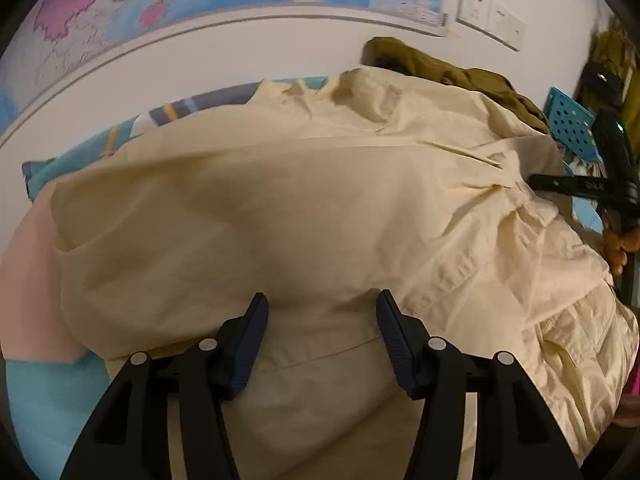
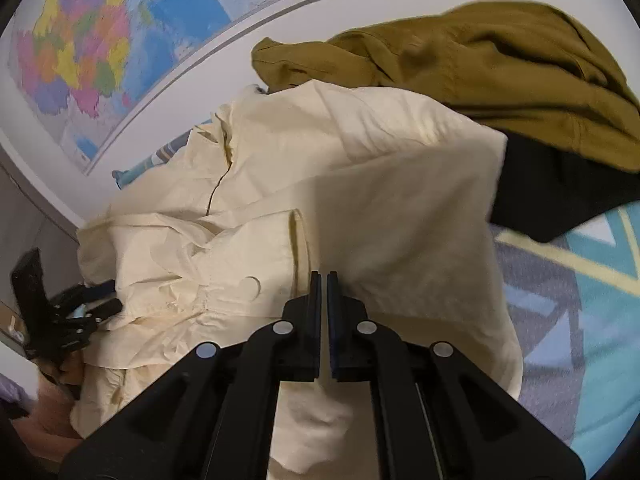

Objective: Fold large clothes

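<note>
Right wrist view, cream jacket (image 2: pixel 360 184) hem hidden, maybe pinched

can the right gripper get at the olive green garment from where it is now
Probably yes. The olive garment lies uncovered beyond the cream jacket, with nothing standing between it and the right gripper. Its fingers are shut, though, and would need to open first.

1. 1 cream garment (image 1: pixel 280 208), large and spread across the bed.
2. 1 olive-green garment (image 2: pixel 500 64), bunched behind the cream one.
3. 1 black piece of cloth (image 2: pixel 560 196) under the olive one; what kind cannot be told.
4. 2 grippers: 1 left gripper (image 1: pixel 322 308) and 1 right gripper (image 2: pixel 324 280).
5. 1 wall map (image 2: pixel 92 52).
6. 1 patterned bed cover (image 2: pixel 580 300).
7. 1 blue perforated panel (image 1: pixel 570 124).
8. 2 wall plates (image 1: pixel 490 16), side by side.
</note>
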`<state>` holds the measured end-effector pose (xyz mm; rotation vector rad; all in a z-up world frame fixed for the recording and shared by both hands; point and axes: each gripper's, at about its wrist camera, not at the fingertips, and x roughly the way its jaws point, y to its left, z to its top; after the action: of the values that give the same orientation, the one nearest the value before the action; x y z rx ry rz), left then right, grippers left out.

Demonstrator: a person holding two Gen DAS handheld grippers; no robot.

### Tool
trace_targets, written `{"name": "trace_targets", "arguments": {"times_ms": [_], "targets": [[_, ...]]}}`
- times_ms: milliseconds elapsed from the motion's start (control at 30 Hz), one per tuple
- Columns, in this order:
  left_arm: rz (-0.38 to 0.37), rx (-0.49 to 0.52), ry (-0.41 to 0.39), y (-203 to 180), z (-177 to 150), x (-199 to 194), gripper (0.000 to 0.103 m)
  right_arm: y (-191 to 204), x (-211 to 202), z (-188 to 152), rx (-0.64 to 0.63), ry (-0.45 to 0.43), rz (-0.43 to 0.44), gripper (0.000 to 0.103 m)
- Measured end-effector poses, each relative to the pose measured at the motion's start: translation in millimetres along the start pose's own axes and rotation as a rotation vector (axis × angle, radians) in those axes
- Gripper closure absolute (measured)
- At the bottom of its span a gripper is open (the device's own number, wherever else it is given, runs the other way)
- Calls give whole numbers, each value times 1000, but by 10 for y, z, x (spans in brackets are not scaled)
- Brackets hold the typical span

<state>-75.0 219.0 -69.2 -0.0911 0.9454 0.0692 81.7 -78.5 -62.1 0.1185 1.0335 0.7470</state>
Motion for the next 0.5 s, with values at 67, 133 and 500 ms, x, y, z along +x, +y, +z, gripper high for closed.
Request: {"name": "trace_targets", "arguments": {"times_ms": [67,133,500], "targets": [[-3,1,-21,3,0,-58,49,66,-162,-7,-22,-42,10,91],[7,7,-44,-14,-10,-129,50,216,-355,-27,-80,-92,25,85],[18,26,-4,-188,-64,-14,45,526,268,-162,-228,106,6,82]]}}
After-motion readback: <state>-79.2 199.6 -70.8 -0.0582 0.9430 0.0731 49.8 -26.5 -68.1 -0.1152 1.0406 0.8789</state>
